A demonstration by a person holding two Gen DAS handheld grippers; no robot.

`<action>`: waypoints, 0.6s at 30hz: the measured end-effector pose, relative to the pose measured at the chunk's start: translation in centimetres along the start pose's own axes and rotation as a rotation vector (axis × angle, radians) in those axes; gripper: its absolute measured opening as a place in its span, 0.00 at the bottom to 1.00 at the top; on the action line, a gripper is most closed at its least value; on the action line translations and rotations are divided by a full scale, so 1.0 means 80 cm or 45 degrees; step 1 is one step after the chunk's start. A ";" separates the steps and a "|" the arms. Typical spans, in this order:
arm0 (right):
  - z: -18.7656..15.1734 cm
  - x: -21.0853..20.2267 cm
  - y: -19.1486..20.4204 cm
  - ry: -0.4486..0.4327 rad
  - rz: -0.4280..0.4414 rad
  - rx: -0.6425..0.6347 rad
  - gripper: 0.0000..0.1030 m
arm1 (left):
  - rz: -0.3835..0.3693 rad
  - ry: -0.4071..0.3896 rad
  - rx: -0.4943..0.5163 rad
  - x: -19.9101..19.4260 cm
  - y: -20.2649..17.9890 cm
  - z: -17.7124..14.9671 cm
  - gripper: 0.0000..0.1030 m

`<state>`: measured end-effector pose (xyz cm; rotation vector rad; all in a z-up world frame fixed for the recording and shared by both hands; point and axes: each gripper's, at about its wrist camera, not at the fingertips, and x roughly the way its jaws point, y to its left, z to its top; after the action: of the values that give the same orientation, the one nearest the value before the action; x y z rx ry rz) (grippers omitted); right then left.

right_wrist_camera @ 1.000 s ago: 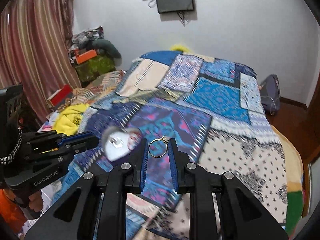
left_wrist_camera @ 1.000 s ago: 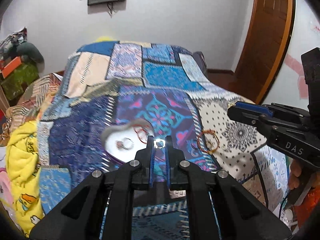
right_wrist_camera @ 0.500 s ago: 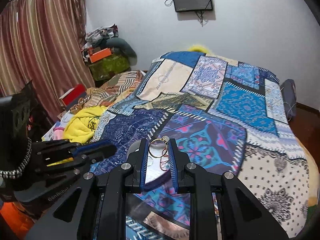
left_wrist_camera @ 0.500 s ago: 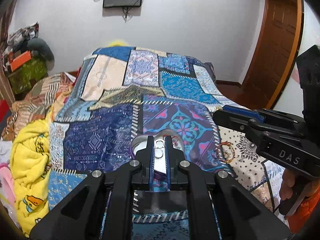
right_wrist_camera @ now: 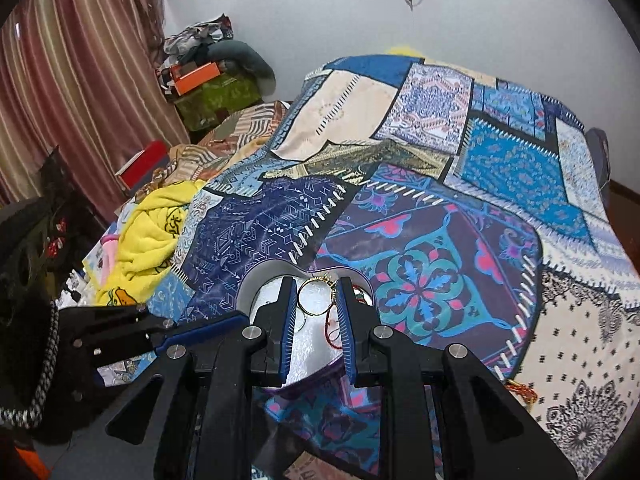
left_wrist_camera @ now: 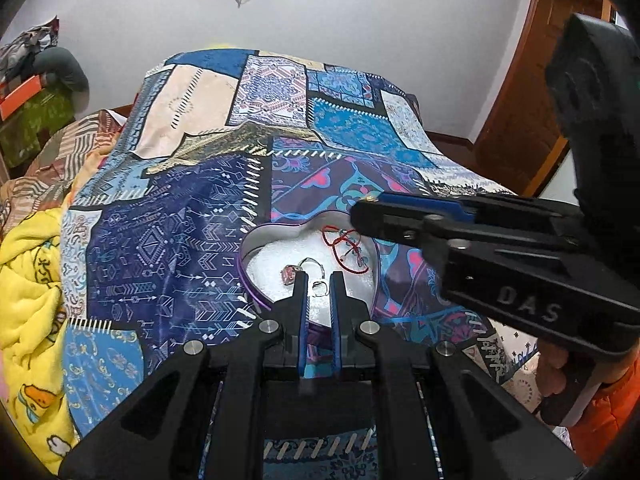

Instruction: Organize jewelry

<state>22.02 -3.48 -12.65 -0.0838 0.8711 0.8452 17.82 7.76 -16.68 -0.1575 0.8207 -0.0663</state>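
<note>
Each claw pinches one ring, left claw (left_wrist_camera: 319, 285) silver, right claw (right_wrist_camera: 318, 295) gold.

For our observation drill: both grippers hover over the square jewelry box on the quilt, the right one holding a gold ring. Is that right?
One detail is wrong: the jewelry box is heart-shaped, not square, as the left wrist view shows. Otherwise yes: the left gripper and right gripper hover over it on the quilt, the right holding a gold ring.
</note>
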 end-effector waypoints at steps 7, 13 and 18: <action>-0.001 0.012 0.002 0.036 0.001 -0.012 0.18 | -0.015 0.014 0.002 0.011 0.004 0.000 0.08; 0.000 0.011 0.003 0.033 -0.023 -0.020 0.18 | 0.002 0.009 0.014 0.011 0.008 -0.001 0.08; 0.000 0.004 0.003 0.024 -0.048 -0.031 0.28 | 0.010 0.017 -0.003 0.009 0.013 -0.002 0.08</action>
<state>21.97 -3.11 -12.84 -0.1296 0.8741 0.8209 18.22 8.65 -17.47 -0.1563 0.8350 -0.0588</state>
